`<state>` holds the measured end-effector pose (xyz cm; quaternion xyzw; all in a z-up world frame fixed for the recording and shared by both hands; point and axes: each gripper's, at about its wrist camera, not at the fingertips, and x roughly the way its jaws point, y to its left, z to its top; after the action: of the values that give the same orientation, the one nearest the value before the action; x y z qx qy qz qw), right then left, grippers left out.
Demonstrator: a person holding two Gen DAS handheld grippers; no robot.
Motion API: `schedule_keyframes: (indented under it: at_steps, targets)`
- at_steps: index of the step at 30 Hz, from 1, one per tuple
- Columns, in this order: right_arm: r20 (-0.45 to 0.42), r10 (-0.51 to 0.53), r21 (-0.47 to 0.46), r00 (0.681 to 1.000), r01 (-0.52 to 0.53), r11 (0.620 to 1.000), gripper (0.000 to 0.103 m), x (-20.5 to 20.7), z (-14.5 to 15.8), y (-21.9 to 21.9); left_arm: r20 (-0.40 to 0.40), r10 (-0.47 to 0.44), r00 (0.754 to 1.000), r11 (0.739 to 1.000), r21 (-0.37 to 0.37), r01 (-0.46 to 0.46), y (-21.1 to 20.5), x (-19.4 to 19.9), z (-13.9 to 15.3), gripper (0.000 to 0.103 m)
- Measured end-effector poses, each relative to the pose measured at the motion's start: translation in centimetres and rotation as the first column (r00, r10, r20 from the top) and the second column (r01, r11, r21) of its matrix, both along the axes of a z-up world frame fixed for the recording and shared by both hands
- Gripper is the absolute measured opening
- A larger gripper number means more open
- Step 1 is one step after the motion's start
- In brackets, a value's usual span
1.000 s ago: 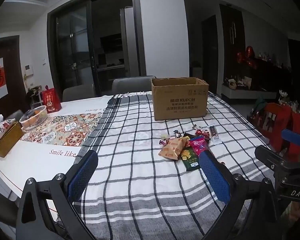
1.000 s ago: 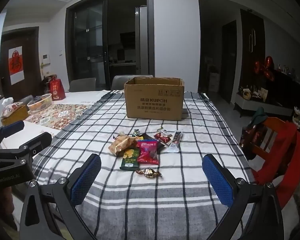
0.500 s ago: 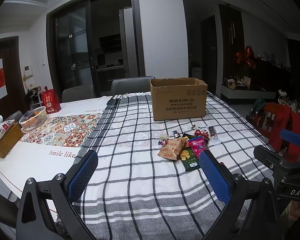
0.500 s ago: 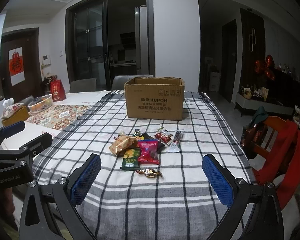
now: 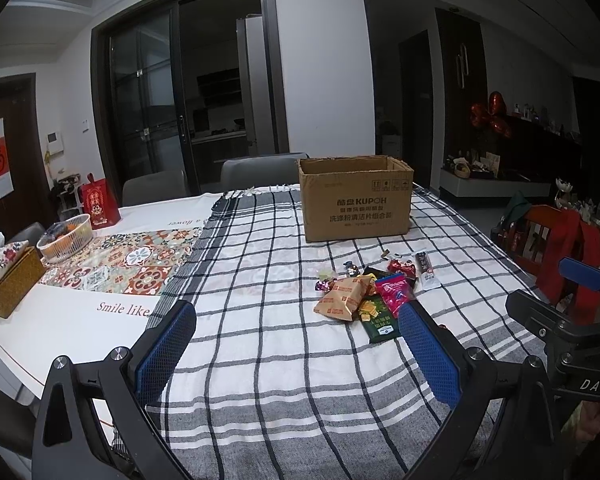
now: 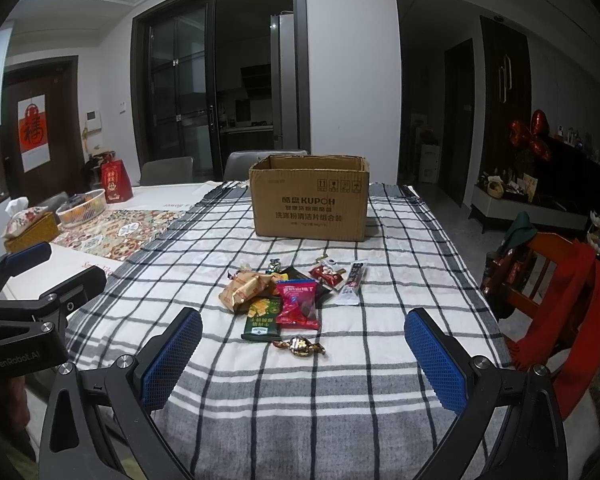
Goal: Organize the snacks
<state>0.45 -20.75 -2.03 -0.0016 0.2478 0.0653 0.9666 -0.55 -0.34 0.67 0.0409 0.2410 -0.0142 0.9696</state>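
A pile of snacks lies mid-table on the checked cloth: an orange packet [image 6: 242,289], a green packet [image 6: 263,318], a pink packet [image 6: 298,304], a red packet [image 6: 326,274], a white stick pack [image 6: 352,283] and a gold-wrapped candy [image 6: 300,347]. An open cardboard box [image 6: 309,202] stands behind them. My right gripper [image 6: 303,350] is open and empty, low in front of the pile. My left gripper [image 5: 300,340] is open and empty, left of the pile [image 5: 364,300]; the box [image 5: 356,198] is beyond.
A white basket [image 5: 64,237], a tissue box [image 5: 10,276] and a red gift bag [image 5: 99,205] stand at the far left on the patterned runner. Chairs stand behind the table. A wooden chair with red cloth [image 6: 560,280] is at the right edge.
Both views have shifted only slightly; the left gripper has crept a little. The snacks and box have not moved.
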Motion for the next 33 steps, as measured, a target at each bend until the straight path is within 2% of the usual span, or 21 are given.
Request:
schedule_keyframes:
  at_steps: [33]
  targets:
    - [-0.008, 0.002, 0.006, 1.000, -0.002, 1.000, 0.102, 0.25, -0.30, -0.02, -0.004, -0.004, 1.000, 1.000, 0.001, 0.004, -0.20, -0.12, 0.08, 0.103]
